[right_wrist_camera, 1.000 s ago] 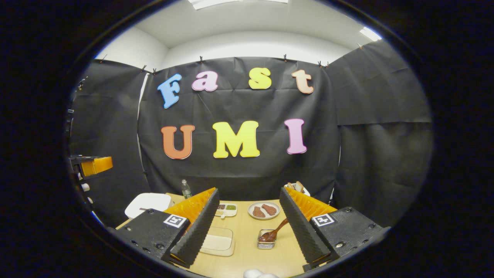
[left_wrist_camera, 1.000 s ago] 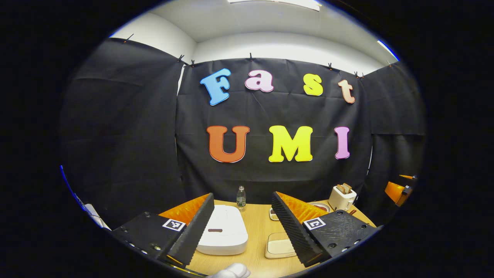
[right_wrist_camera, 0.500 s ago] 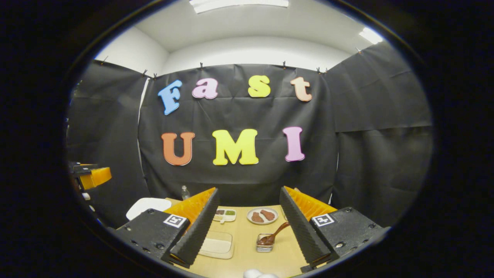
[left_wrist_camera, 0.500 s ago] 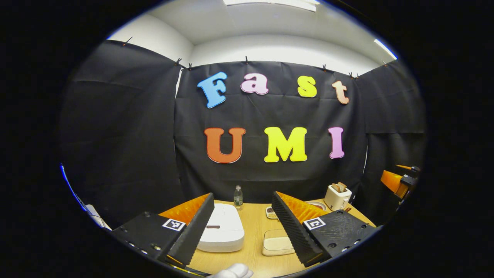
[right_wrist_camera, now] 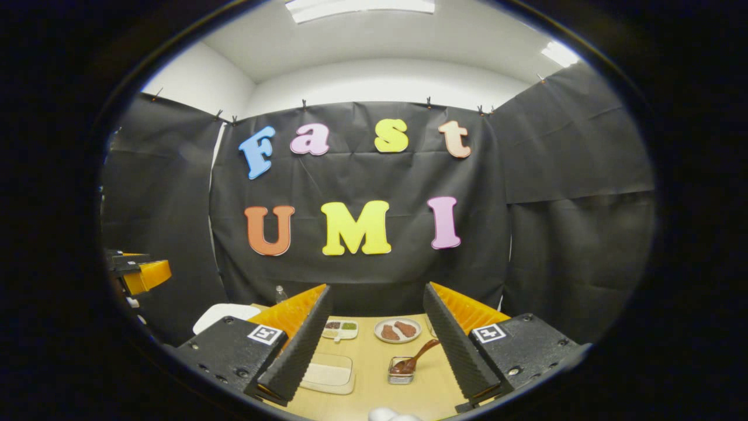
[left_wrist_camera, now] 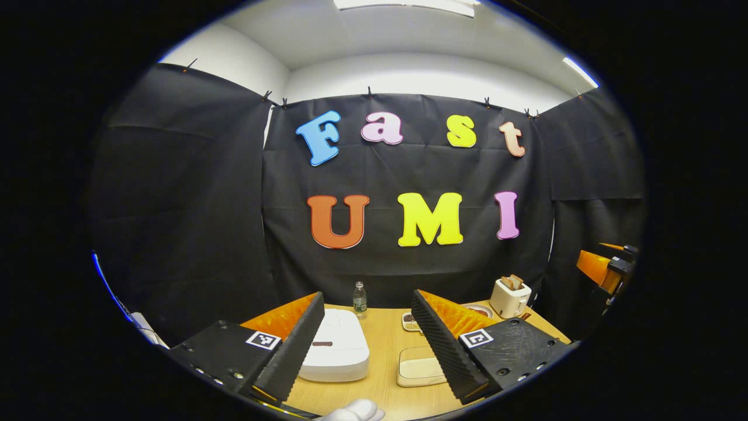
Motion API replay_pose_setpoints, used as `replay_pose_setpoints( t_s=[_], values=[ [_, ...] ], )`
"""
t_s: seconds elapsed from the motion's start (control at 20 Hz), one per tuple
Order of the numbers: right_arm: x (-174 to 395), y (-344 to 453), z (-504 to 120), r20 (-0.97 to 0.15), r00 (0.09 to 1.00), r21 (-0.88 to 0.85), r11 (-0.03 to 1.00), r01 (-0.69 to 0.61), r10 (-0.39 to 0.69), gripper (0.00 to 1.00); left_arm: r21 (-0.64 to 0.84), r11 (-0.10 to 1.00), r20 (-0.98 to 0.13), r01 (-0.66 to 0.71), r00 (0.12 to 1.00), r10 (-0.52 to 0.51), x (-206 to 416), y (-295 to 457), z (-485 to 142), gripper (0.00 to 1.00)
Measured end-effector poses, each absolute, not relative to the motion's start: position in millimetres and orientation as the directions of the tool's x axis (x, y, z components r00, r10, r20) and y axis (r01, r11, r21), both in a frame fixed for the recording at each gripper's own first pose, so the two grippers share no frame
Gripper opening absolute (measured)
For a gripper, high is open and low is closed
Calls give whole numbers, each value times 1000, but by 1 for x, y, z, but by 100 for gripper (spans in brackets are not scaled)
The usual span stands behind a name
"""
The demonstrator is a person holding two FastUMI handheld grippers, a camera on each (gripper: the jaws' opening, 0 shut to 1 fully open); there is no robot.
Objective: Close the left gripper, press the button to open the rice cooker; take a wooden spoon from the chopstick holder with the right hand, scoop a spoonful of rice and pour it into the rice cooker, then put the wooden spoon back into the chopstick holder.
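Note:
The white rice cooker (left_wrist_camera: pixel 334 346) stands on the wooden table (left_wrist_camera: pixel 387 342) with its lid down, a dark button (left_wrist_camera: pixel 322 343) on top. My left gripper (left_wrist_camera: pixel 367 345) hovers open above and short of it, holding nothing. The wooden spoon (right_wrist_camera: pixel 417 356) leans in a small clear holder (right_wrist_camera: pixel 401 370) on the table. Above and short of it my right gripper (right_wrist_camera: pixel 377 345) is open and holds nothing. A flat tray of rice (right_wrist_camera: pixel 330 373) (left_wrist_camera: pixel 419 371) lies between cooker and holder. The cooker (right_wrist_camera: pixel 225 314) sits at the left in the right gripper view.
A water bottle (left_wrist_camera: pixel 359 299) stands behind the cooker. A toaster (left_wrist_camera: pixel 509 296) with bread is at the back right. A plate with brown pieces (right_wrist_camera: pixel 397 330) and a divided dish (right_wrist_camera: pixel 340 330) lie at the back. The other gripper (left_wrist_camera: pixel 605 266) (right_wrist_camera: pixel 140 275) hangs at each view's edge.
Both views have tipped slightly upward, so the table things sit lower and smaller. Both grippers stay open and hold nothing.

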State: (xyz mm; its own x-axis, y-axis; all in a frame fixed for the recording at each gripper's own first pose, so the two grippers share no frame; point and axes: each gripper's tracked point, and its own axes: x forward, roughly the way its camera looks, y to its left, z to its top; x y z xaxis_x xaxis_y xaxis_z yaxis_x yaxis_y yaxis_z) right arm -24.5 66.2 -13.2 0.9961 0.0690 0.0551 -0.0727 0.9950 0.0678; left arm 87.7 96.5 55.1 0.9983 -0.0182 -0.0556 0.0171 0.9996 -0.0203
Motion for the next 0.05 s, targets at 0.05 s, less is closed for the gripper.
replay_pose_setpoints(
  t_s=[0.05],
  values=[
    [-25, 66, -14, 53, 996, 66, 995, -72, 68, 99, -11, 1000, -37, 15, 999, -15, 87, 97, 60, 95]
  ],
)
